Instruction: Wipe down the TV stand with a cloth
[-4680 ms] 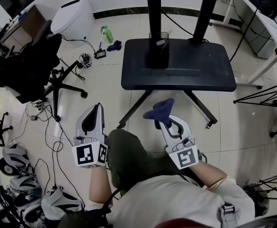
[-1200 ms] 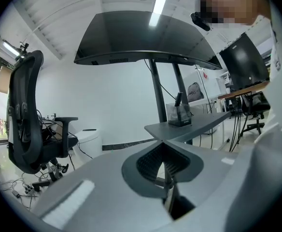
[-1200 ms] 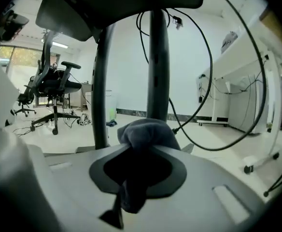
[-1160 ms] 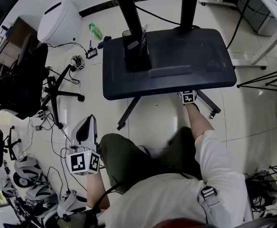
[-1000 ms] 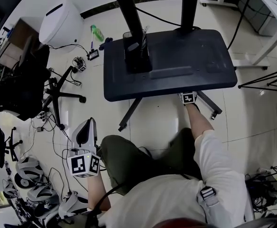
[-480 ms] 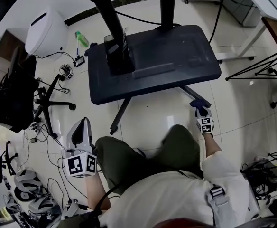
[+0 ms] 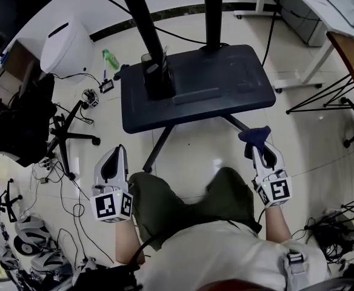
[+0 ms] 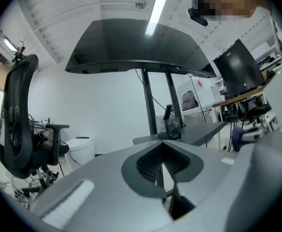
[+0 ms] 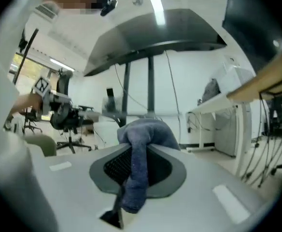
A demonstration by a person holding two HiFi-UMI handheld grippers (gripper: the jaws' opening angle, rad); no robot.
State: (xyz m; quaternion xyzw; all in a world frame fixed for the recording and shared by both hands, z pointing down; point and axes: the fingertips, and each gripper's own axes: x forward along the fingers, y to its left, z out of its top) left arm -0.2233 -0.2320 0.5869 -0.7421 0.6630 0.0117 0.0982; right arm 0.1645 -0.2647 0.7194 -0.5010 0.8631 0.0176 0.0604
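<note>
The TV stand's dark base (image 7: pixel 225 83) stands on the tiled floor ahead of me, with two black posts (image 7: pixel 142 32) rising from it. My right gripper (image 7: pixel 257 148) hangs in front of the base's right corner, apart from it. It is shut on a dark blue cloth (image 7: pixel 254 137) that bunches over its tips. In the right gripper view the cloth (image 9: pixel 142 144) is pinched between the jaws and drapes down. My left gripper (image 7: pixel 117 152) is held over the floor at the lower left, shut with nothing in it. The left gripper view shows the base (image 8: pixel 204 131) ahead and the screen (image 8: pixel 131 47) overhead.
A black office chair (image 7: pixel 28 111) and a white bin (image 7: pixel 68 41) stand at the left, with a green bottle (image 7: pixel 110 58) and cables on the floor. Black splayed legs (image 7: pixel 157 145) stick out under the base. A wire frame (image 7: pixel 328 99) and a desk stand at the right.
My right gripper has drawn back with the cloth from the base's front edge, toward me and to the right. The left gripper has barely moved.
</note>
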